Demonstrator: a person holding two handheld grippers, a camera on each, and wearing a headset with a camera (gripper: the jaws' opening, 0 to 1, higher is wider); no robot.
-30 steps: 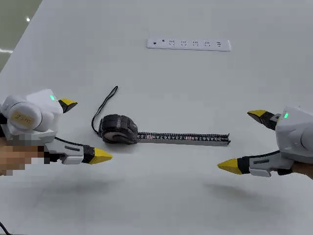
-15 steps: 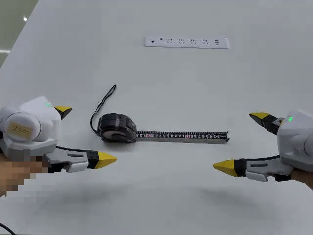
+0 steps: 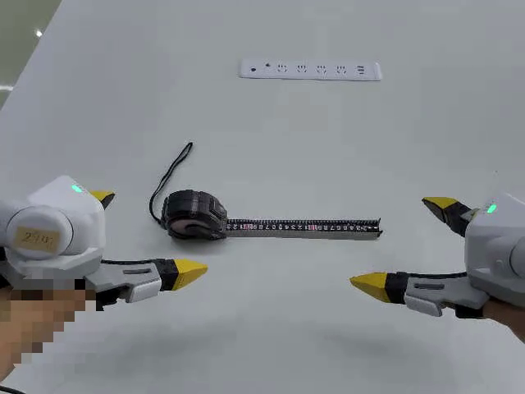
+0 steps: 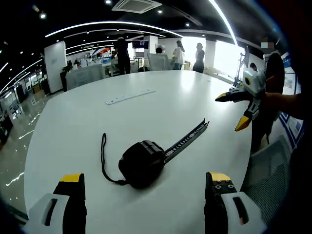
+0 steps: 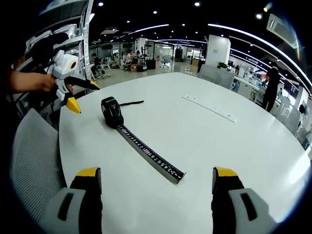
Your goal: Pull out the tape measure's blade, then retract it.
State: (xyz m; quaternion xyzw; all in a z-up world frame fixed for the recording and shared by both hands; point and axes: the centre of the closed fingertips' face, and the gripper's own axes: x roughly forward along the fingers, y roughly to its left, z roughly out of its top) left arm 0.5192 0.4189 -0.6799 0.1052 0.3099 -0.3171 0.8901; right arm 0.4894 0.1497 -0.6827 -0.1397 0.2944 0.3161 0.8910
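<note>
- The tape measure (image 3: pixel 195 215) lies on its side on the white table (image 3: pixel 271 139), a little to 9 o'clock of the middle of the head view; no gripper touches it
- Its blade (image 3: pixel 303 227) is pulled out and lies flat on the table, running from the case (image 4: pixel 141 163) toward 3 o'clock, up to the end hook (image 3: pixel 379 228)
- A thin black strap (image 3: pixel 168 176) curves away from the case toward 11 o'clock
- The left gripper (image 3: pixel 150 232) is at 8 o'clock in the head view; its two yellow-tipped jaws stand wide apart, hold nothing and point toward 3 o'clock, near the case but apart from it
- In the left gripper view the case lies ahead between the jaws
- The right gripper (image 3: pixel 398 242) is at 4 o'clock; its jaws also stand wide apart with nothing between them and point toward 9 o'clock, near the end hook but not touching it
- In the right gripper view the blade runs from the end hook toward 10 o'clock to the case
- A white power strip (image 3: pixel 310 70) lies at 12 o'clock, well apart from the tape measure
</note>
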